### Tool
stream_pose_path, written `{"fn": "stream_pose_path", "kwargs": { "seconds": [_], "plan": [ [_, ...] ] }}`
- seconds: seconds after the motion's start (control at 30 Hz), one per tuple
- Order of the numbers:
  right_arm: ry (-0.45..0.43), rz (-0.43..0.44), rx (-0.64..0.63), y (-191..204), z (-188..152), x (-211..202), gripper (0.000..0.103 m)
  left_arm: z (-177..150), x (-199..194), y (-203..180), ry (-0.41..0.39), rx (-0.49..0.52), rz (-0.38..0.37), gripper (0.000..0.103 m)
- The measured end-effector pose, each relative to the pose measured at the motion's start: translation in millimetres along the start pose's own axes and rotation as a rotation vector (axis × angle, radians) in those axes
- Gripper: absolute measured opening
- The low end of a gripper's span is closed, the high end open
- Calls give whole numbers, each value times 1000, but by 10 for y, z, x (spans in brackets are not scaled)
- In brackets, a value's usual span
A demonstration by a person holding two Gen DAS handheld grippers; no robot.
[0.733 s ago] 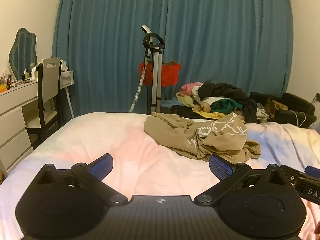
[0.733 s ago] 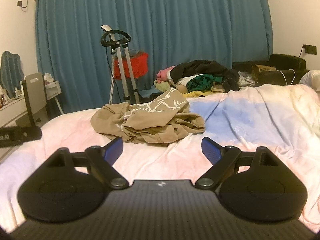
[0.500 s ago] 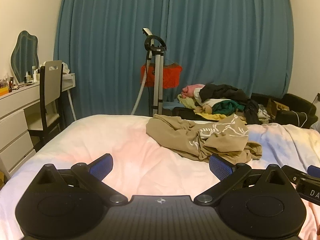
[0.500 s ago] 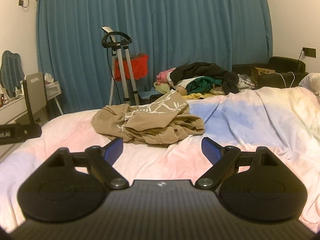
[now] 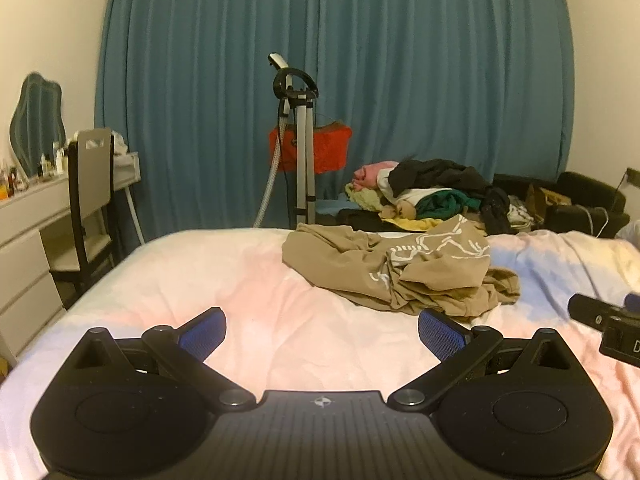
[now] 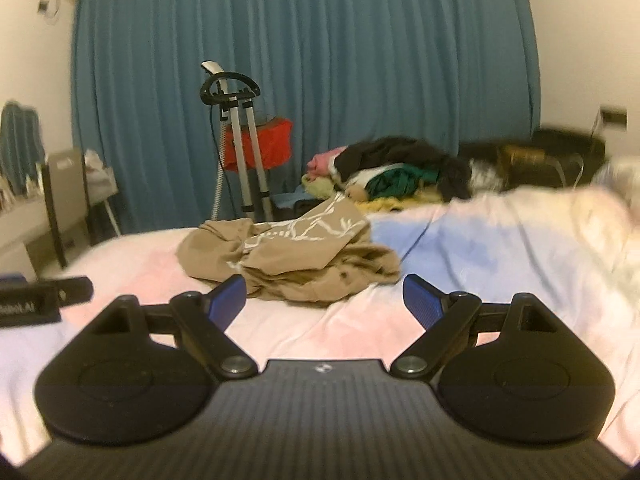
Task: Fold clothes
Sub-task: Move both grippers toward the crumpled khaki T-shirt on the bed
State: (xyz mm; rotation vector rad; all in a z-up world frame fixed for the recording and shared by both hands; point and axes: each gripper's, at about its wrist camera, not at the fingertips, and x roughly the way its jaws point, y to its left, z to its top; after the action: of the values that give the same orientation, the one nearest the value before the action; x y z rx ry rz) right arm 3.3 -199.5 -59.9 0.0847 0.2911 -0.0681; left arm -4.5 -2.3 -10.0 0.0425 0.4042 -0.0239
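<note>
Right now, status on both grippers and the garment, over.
Left gripper open, empty. Right gripper open, empty. Tan garment crumpled on the bed, untouched, ahead of both. Nothing in the way.

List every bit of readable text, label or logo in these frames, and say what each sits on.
"...obot.AI", start cut off: left gripper's body, seen from the right wrist.
"D...", rest cut off: right gripper's body, seen from the left wrist.
White print on the tan garment: a line graphic, no readable words.
</note>
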Motion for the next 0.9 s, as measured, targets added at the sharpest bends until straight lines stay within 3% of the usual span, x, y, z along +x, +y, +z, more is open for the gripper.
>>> {"fn": "stream_pose_path", "kwargs": {
  "seconds": [0.2,0.37,0.7,0.77,0.9],
  "plan": [
    [-37,-10,50,-90,55,-20,87,-22,-7,-34,-20,2,-5,103],
    [-81,83,165,-252,58,-126,87,-10,-98,-53,-62,12,2,103],
    [-185,74,177,-292,180,-428,87,108,17,-204,-62,56,-55,103],
    [-198,75,183,-312,188,-471,87,160,155,-262,-40,94,-65,103],
    [-208,72,200,-350,233,-491,87,270,624,-342,77,91,-82,103]
  ]
}}
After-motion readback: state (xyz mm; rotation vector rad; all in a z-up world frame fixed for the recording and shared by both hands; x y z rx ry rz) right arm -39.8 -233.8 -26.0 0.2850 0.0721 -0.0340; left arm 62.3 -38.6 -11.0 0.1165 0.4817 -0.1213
